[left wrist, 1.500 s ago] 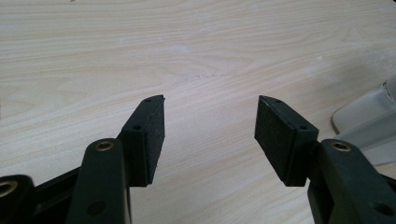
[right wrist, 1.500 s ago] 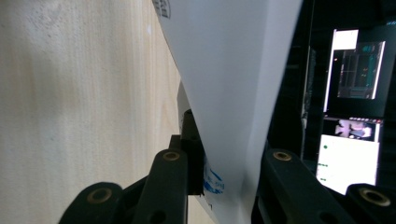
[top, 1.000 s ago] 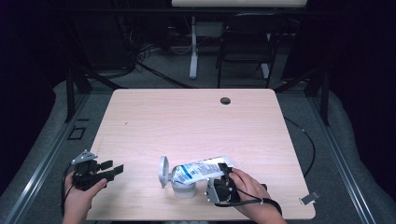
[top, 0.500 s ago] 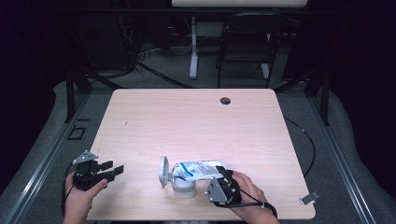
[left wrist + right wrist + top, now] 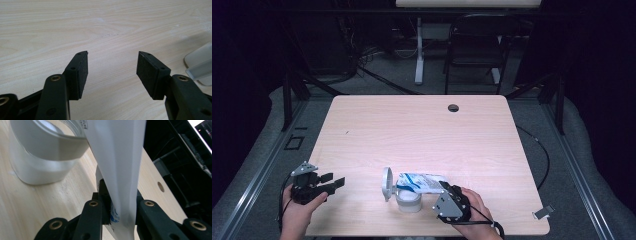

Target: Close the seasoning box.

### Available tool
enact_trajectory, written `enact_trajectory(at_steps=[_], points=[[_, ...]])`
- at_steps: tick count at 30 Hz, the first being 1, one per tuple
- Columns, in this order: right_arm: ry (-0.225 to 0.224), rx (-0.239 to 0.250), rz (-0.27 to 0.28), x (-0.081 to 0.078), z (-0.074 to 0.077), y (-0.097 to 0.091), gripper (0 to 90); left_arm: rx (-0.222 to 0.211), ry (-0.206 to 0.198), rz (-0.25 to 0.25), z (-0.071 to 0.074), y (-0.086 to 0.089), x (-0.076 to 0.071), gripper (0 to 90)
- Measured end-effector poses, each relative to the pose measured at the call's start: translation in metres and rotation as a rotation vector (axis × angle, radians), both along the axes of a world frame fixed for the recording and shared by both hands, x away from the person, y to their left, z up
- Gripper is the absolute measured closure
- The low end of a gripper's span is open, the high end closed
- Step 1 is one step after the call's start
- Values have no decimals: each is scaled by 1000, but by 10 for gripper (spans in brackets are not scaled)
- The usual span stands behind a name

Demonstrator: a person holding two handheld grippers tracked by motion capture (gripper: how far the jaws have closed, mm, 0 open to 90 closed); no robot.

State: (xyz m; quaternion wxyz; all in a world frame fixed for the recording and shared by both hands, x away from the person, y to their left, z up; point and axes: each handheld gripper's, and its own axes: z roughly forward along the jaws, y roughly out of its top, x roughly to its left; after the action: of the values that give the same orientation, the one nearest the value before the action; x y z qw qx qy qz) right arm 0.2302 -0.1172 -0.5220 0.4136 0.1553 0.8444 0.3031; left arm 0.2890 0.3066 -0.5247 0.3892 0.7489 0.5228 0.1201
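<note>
A white pouch with blue print (image 5: 422,182) lies tilted over a squat white jar (image 5: 408,201) near the table's front edge. The jar's round lid (image 5: 387,183) stands up on the left side of the jar. My right gripper (image 5: 443,190) is shut on the pouch's right end. In the right gripper view the pouch (image 5: 120,157) rises from between the jaws of that gripper (image 5: 120,203), with the jar (image 5: 42,160) just beyond. My left gripper (image 5: 337,181) stands open at the front left, well clear of the jar. Bare wood lies between the jaws of the left gripper (image 5: 112,71).
The light wooden table (image 5: 412,130) has a cable hole (image 5: 453,107) near its far edge. A chair (image 5: 474,50) and desk legs stand on the dark floor beyond. A small metal piece (image 5: 543,212) lies off the table's front right corner.
</note>
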Motion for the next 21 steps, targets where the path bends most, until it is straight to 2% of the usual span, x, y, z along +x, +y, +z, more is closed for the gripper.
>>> enact_trajectory(at_steps=[3,6,8,11,12,16,21], points=[[12,22,2,0,-1,1,790,1,-2,-3,1,0,0,432],[30,65,3,-1,0,0,791,-7,-12,3,1,1,0,432],[42,91,2,0,0,0,791,-4,-3,3,2,2,0,432],[58,148,4,2,2,2,791,-9,-10,6,2,3,-1,432],[63,152,6,2,3,1,791,-9,-9,3,2,3,-1,432],[96,218,1,5,2,0,792,-11,-14,10,2,3,-1,432],[164,310,-4,8,0,-4,794,-8,-12,9,2,3,0,432]])
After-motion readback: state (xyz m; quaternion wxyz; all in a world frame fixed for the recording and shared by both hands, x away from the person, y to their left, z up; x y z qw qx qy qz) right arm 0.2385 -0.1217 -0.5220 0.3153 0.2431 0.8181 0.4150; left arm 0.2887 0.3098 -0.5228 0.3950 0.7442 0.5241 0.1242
